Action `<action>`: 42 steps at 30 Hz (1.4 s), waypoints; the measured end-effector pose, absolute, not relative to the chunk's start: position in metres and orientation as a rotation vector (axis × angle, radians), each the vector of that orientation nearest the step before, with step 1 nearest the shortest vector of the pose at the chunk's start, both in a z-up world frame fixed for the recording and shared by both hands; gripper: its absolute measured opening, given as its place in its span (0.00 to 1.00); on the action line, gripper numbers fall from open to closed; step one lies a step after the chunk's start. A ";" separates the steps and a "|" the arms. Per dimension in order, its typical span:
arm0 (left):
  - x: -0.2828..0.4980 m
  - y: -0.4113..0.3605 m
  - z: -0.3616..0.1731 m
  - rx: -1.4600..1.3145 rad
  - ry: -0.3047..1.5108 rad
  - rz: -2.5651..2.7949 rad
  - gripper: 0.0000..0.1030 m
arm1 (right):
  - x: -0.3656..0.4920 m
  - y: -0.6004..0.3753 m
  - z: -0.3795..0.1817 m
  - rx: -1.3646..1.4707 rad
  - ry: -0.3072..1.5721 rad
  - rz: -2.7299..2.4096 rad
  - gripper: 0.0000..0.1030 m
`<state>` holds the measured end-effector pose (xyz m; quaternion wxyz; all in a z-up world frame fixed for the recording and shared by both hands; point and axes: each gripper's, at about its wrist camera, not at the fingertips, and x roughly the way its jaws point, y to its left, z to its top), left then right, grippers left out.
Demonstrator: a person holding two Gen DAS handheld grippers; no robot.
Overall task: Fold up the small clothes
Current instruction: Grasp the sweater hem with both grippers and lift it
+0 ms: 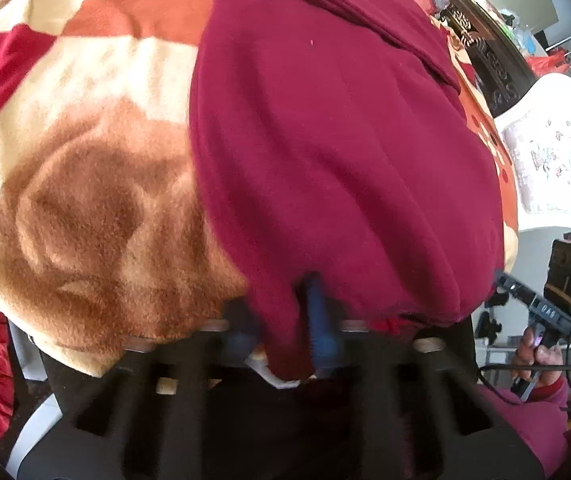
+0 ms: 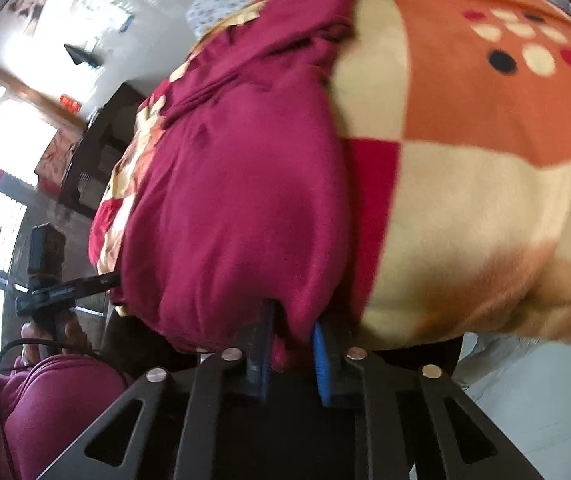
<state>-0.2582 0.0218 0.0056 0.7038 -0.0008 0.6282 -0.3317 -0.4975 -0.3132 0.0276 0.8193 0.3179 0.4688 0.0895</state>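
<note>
A fleecy blanket [image 1: 97,184] in cream, orange, red and brown patches covers the bed; one orange patch carries cream, red and black dots [image 2: 525,46]. A white carved chair [image 1: 557,152] with floral upholstery stands beside the bed. Dark carved wooden furniture [image 1: 489,64] lies behind. Bright windows [image 2: 1,152] fill one wall.

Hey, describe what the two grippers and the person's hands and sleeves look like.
Both grippers, left gripper and right gripper, have black slotted frames with blue pads on the jaws; the right shows round silver studs. Each hand is bare, gripping a black handle with a thin black cable. The sleeves are maroon.
</note>
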 end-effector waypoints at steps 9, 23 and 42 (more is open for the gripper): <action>-0.244 0.031 0.058 -0.053 1.255 -0.794 0.09 | -0.481 -0.330 0.092 0.726 0.791 0.252 0.11; -0.199 0.012 0.123 -0.108 1.061 -0.845 0.09 | -0.430 -0.372 0.122 0.733 0.757 0.197 0.09; -0.207 0.017 0.105 -0.107 1.123 -0.797 0.09 | -0.489 -0.332 -0.004 1.160 0.985 0.291 0.42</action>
